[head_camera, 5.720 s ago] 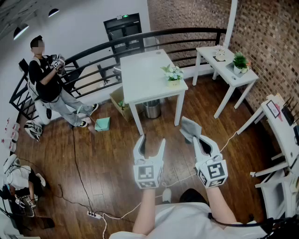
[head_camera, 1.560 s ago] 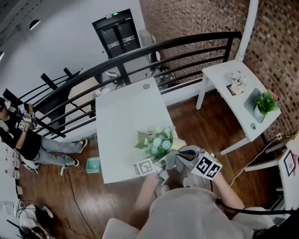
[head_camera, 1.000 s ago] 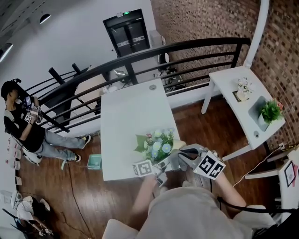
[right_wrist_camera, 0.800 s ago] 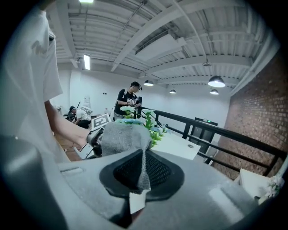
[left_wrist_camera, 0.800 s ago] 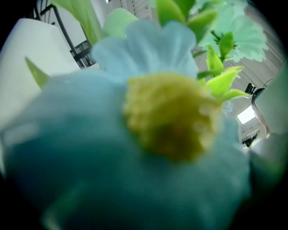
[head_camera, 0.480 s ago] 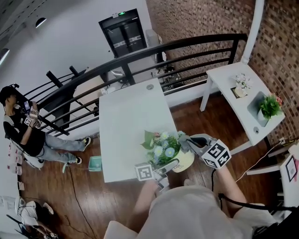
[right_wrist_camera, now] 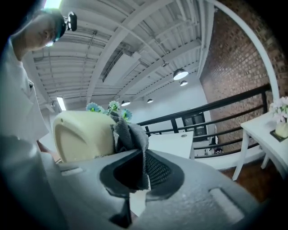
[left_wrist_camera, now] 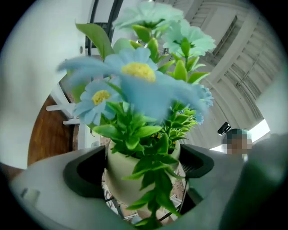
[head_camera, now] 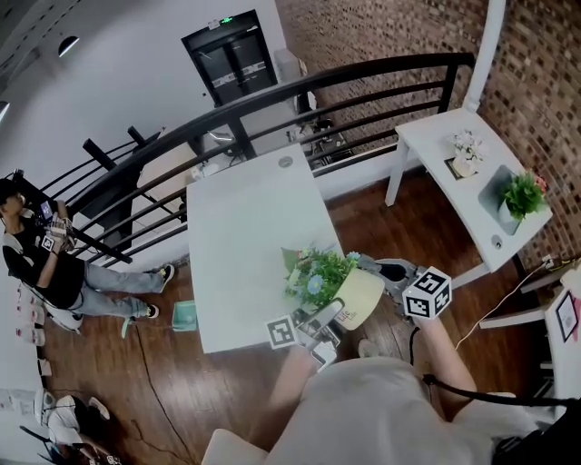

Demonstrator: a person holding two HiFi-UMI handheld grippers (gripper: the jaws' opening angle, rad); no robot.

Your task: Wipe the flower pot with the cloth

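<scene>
The left gripper point(head_camera: 320, 320) is pinching the flower pot point(head_camera: 359, 297). Its jaws are spread wide, one on each side of the round body, and the pot sits right between them in the left gripper view point(left_wrist_camera: 120, 173). The pot is up in the air, just by the near corner of the white table point(head_camera: 241, 227). It is tipped over, so the blue flowers point(left_wrist_camera: 135, 74) and green leaves lean toward the table.

The right gripper point(head_camera: 379, 270) has its jaws pressed together on a grey cloth point(right_wrist_camera: 131, 134). The cloth bunches up out of the jaws and touches the side of the pot point(right_wrist_camera: 81, 134).

The pot looks hard and smooth, like a shiny cream cup, so I think it could slip and would crack if it fell. It looks small and the flowers look like pretend ones, so it is most likely light. The best place to hold it is low on the round body, where the jaws are now, and not by the leaves, because those bend. The cloth is soft and floppy. It will fold round the pot, so it needs only a gentle push, or the pot could twist in the jaws.

There is a small dark mark on the side of the pot in the head view, but it is too tiny to read. The cubes on the grippers show only black and white squares, not words. A green sign point(head_camera: 225, 20) glows over the door far away, also too small to read
</scene>
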